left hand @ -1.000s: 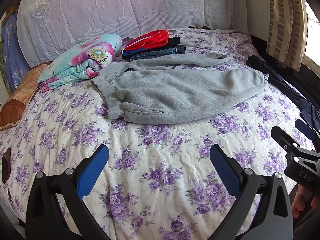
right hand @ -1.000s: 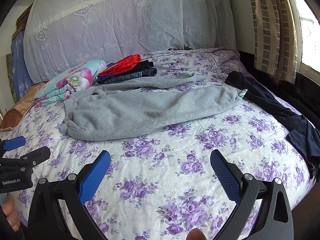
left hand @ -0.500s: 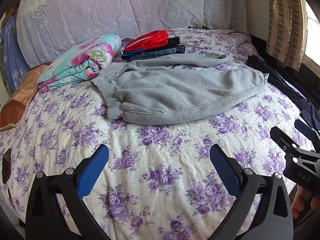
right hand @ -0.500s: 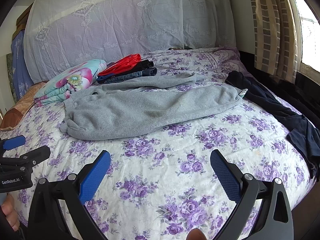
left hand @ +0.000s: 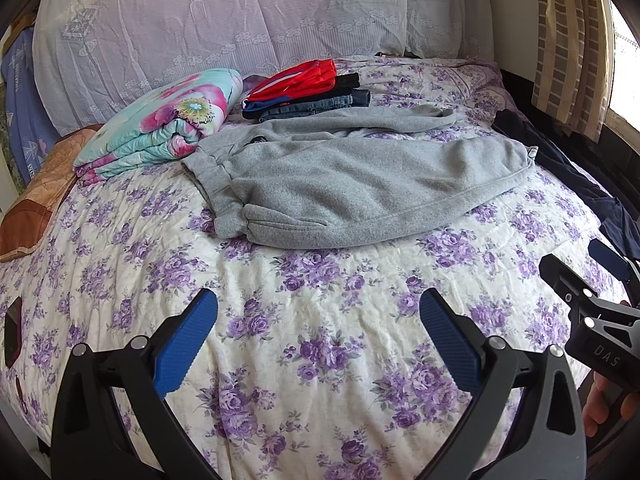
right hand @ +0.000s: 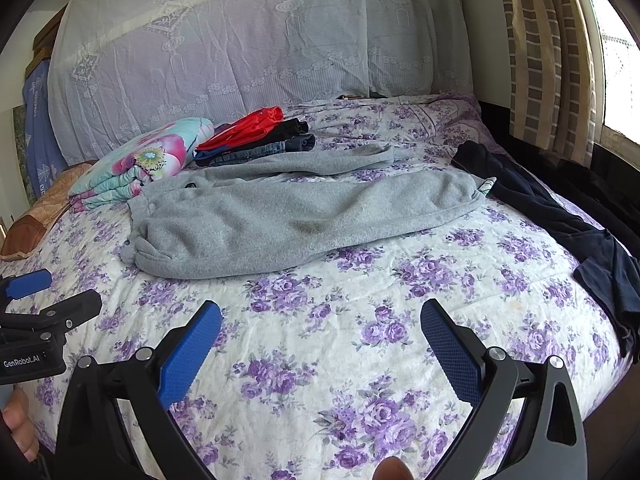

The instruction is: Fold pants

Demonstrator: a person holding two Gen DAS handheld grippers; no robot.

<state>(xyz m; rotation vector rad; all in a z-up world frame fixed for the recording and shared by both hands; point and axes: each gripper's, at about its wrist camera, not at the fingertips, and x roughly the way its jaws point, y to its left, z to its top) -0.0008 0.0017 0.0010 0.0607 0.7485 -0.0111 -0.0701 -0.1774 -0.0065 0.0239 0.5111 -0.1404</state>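
Note:
Grey sweatpants (left hand: 360,184) lie spread across the middle of the bed, waistband at the left, legs running right; they also show in the right wrist view (right hand: 296,216). The far leg lies apart behind the near one. My left gripper (left hand: 318,336) is open and empty, hovering over the floral bedspread short of the pants. My right gripper (right hand: 320,340) is open and empty, likewise short of the pants. Each gripper shows at the edge of the other's view.
A stack of folded clothes (left hand: 308,88) with a red item on top sits behind the pants. A folded floral quilt (left hand: 160,128) lies at the back left. Dark garments (right hand: 568,224) lie along the bed's right edge. Lace-covered pillows (left hand: 240,20) stand at the head.
Both grippers have crept very slightly nearer the pants; nothing on the bed has moved.

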